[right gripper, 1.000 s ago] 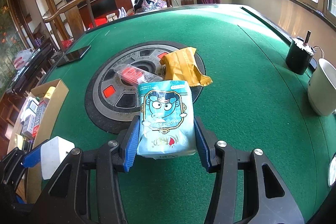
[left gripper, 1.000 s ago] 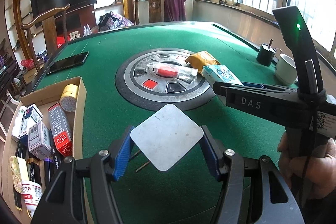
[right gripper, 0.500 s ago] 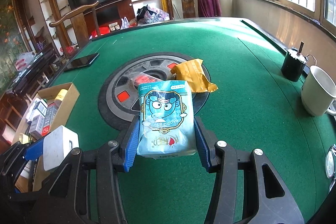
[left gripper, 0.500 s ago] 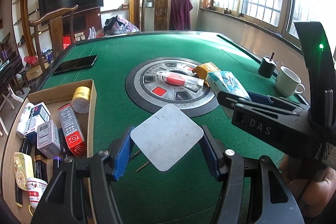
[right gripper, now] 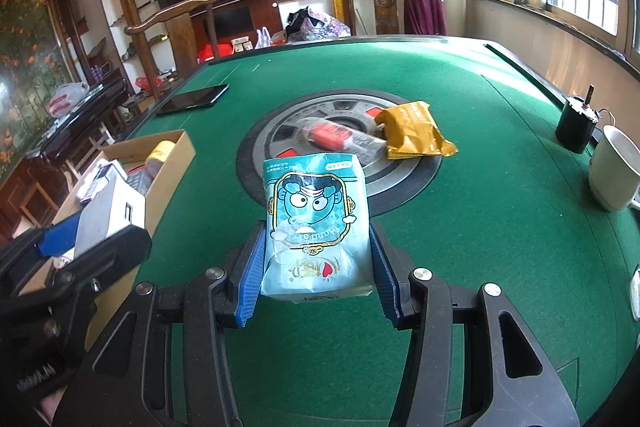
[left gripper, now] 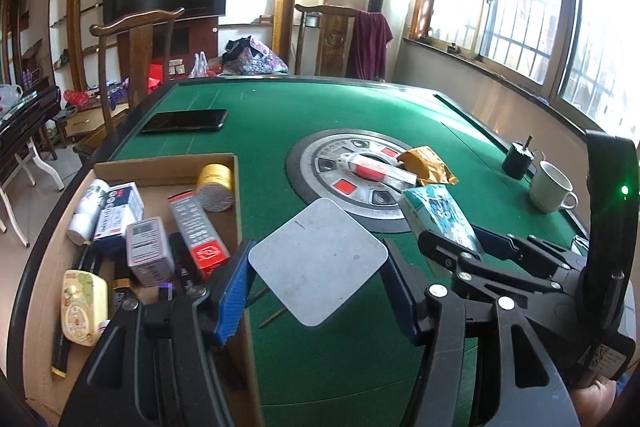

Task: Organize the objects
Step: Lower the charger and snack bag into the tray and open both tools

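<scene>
I have my left gripper (left gripper: 318, 291) clamped on a flat grey box (left gripper: 318, 261) and my right gripper (right gripper: 316, 277) clamped on a blue snack packet (right gripper: 316, 223), both held above the green table (right gripper: 500, 227). The cardboard box (left gripper: 168, 165) at my left already holds several items. A yellow packet (right gripper: 414, 131) and a red-and-clear packet (right gripper: 336, 137) remain on the centre disc.
</scene>
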{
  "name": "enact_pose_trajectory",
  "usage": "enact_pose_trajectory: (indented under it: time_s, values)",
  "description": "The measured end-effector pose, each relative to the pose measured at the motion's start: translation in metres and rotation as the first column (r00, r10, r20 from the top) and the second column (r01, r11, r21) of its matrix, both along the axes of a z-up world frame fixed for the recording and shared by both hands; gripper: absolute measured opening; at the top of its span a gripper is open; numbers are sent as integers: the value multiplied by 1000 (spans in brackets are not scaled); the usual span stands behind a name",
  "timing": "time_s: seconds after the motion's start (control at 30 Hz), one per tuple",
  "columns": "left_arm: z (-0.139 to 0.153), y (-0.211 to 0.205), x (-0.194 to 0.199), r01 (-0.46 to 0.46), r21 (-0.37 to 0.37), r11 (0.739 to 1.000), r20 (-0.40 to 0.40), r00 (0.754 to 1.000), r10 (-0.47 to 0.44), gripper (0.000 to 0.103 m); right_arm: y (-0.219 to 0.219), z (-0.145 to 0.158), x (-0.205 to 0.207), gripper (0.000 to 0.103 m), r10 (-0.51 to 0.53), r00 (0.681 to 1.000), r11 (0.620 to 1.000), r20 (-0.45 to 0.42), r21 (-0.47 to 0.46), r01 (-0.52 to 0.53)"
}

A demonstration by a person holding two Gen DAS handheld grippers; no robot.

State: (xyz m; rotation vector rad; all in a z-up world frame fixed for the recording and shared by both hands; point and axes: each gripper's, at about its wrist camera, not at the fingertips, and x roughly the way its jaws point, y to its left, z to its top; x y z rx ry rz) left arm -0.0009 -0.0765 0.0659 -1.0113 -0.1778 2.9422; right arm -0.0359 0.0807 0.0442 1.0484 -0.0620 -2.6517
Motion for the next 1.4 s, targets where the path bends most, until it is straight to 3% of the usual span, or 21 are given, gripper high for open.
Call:
enact_pose_trajectory:
  time_s: [0.8, 1.4]
  values:
    - [10, -96, 52, -175, 81, 981, -23, 984, 177, 62, -80, 18, 58, 49, 240, 970, 971, -30, 17, -239]
    - [-25, -154, 84, -288, 55, 956, 64, 956, 285, 62, -144, 10, 92, 49, 404, 915, 912, 1, 75, -403]
